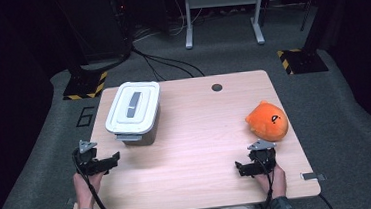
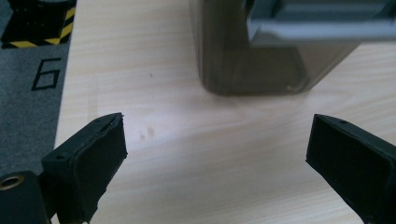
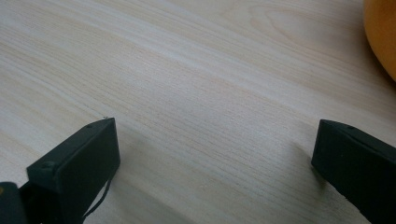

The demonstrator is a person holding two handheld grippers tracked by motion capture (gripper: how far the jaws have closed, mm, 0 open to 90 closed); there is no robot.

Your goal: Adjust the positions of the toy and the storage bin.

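Table (image 1: 197, 148) comes first, a pale wooden top that carries everything else. Next in size is the bin (image 1: 133, 113), a grey box with a white lid clipped shut, standing at the far left; its near wall and lid latch face the left gripper (image 1: 109, 162), which looks placed to reach that latch. Then the toy (image 1: 267, 120), an orange plush, lying at the right edge just beyond the right gripper (image 1: 243, 168), so each hand has its own thing close ahead. Judging by this layout, the toy is meant for the bin once the lid is off. Both grippers rest low near the table's near edge, jaws spread wide and holding nothing, which suits a start: neither touches bin or toy yet.
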